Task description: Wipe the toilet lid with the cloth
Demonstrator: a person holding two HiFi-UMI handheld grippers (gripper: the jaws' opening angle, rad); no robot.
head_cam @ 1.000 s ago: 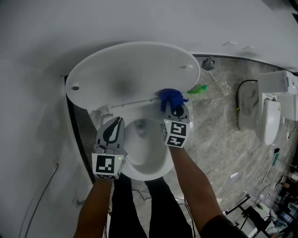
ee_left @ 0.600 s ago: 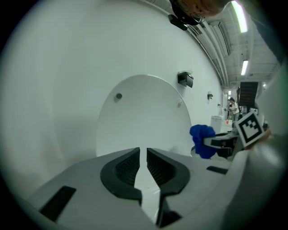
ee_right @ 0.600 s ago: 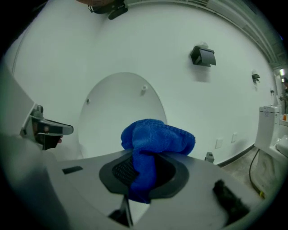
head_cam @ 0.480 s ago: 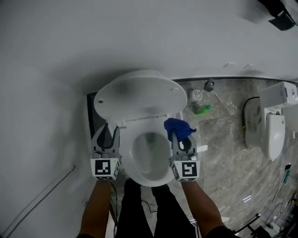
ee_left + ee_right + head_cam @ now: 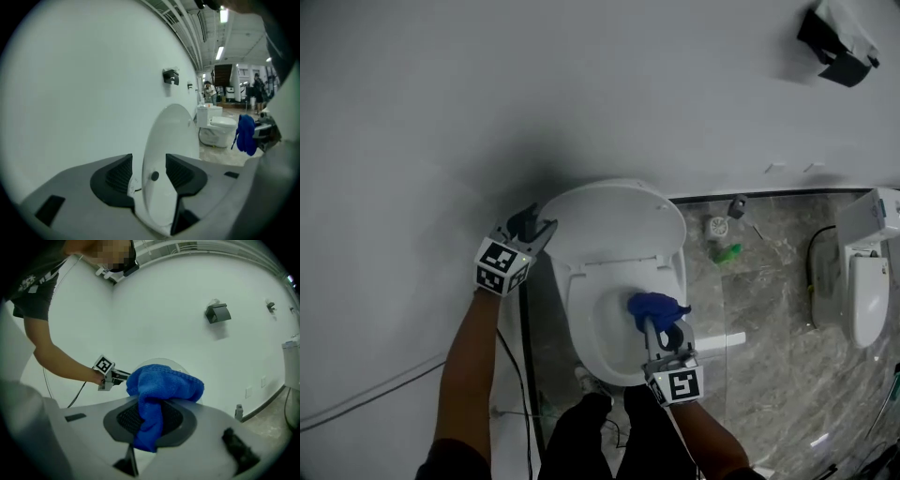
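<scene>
Toilet lid (image 5: 614,220) up vs wall (image 5: 581,94), its edge between opening jaws of L gripper (image 5: 149,176), pads (image 5: 117,176) clear of it; R gripper (image 5: 149,420) clamps blue cloth (image 5: 159,390), bunched over its fingers (image 5: 127,418), short of lid, so wiping prob. all left.

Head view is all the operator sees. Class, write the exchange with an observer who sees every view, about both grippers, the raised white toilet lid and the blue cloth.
Operator: Is the left gripper gripping the raised white plastic toilet lid?
Observer: No. The lid's rim stands between its jaws, which are opening; the ribbed pads do not press on it.
Operator: Is the blue towelling cloth secure?
Observer: Yes. The right gripper is shut on it, with cloth bunched above the jaws and a tail hanging below.
</scene>
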